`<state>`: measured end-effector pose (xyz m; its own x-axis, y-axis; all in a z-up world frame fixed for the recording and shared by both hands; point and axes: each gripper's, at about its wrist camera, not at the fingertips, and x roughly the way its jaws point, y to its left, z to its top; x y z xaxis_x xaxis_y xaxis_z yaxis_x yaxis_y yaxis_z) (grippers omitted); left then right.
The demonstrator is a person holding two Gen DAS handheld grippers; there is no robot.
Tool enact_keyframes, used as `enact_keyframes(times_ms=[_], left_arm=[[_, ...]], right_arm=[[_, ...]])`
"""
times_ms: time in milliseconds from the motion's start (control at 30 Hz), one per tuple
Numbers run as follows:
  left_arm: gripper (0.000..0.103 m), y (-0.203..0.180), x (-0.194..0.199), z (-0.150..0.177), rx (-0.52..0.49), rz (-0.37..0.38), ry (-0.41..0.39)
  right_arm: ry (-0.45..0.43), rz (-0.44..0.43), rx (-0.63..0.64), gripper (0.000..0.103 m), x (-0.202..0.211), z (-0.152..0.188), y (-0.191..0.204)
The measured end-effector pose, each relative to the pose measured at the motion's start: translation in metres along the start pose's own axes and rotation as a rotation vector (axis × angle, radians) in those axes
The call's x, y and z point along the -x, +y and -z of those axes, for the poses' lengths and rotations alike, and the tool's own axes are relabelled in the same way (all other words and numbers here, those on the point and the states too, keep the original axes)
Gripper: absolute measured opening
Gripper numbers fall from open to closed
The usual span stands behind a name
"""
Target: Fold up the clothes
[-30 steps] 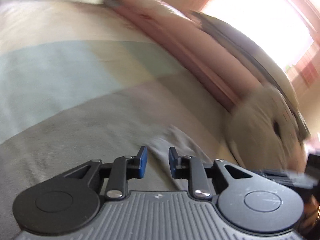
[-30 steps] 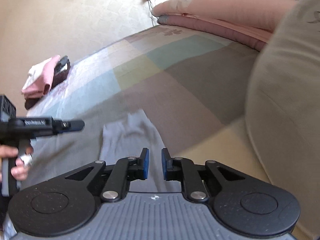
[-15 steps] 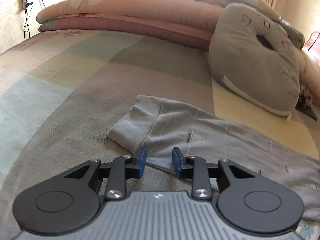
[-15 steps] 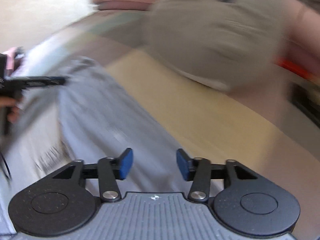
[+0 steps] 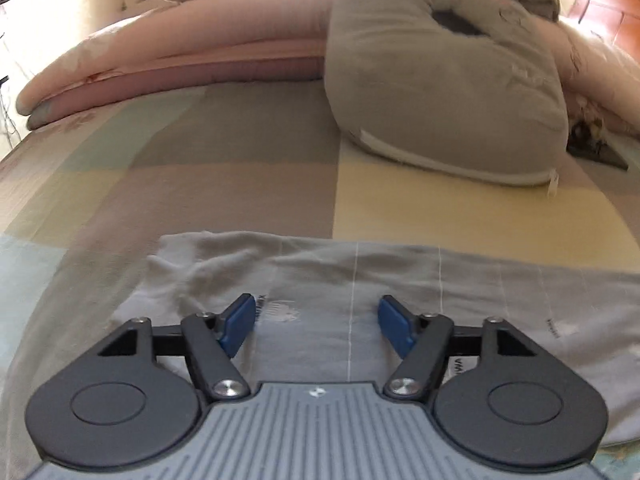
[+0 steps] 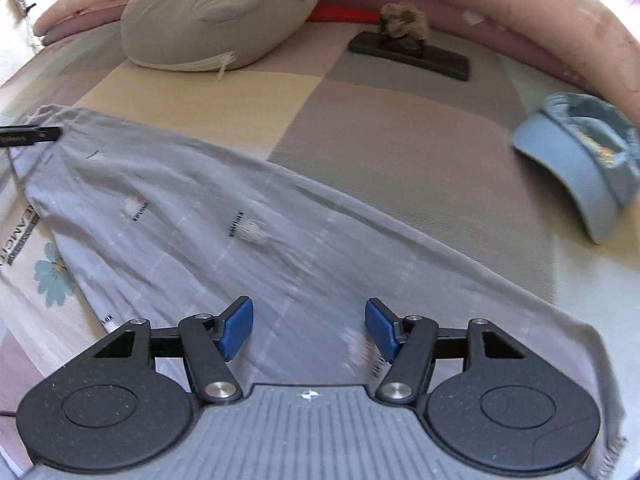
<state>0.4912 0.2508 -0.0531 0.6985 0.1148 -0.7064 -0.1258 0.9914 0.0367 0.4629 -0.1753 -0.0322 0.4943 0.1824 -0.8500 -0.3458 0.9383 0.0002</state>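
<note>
A long grey garment (image 6: 224, 216) lies stretched flat on the patchwork bed (image 6: 400, 128), running in the right wrist view from about ten o'clock down to four o'clock. It looks spread out or perhaps folded once lengthwise; I cannot tell which, and no crosswise fold shows yet, so most of the folding appears to be left.

The left tool (image 5: 316, 322) hangs over one end of the garment (image 5: 360, 280), its jaws opening wide with cloth below them but nothing pinched. The right tool (image 6: 308, 324) hangs over the other end, jaws likewise opening, gripping nothing.

A grey pillow (image 5: 440, 72) sits at twelve o'clock in the left view, and a blue cap (image 6: 580, 160) at two o'clock in the right view, well apart from the garment.

The likely next step is to pinch both ends and bring one over the other.
</note>
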Motion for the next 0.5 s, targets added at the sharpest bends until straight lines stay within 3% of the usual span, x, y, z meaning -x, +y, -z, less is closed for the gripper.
enact_keyframes(times_ms=[167,333,367,433,500], left_arm=[[0.071,-0.021,0.024,0.013,-0.097,0.070,-0.025],[0.073,-0.041,0.037,0.012,-0.163,0.214,-0.071],[0.073,-0.047,0.039,0.012,-0.189,0.236,-0.069],[0.074,-0.065,0.038,0.015,-0.263,0.267,-0.058],[0.074,-0.080,0.033,0.021,-0.324,0.279,-0.038]], right_arm=[[-0.065,-0.076,0.116,0.067,-0.001,-0.003,0.050],[-0.034,-0.093,0.203,0.068,-0.025,-0.009,0.104],[-0.033,-0.104,0.214,0.068,-0.024,-0.008,0.111],[-0.009,-0.216,0.253,0.068,-0.017,-0.006,0.114],[-0.015,-0.236,0.230,0.068,-0.008,-0.006,0.106]])
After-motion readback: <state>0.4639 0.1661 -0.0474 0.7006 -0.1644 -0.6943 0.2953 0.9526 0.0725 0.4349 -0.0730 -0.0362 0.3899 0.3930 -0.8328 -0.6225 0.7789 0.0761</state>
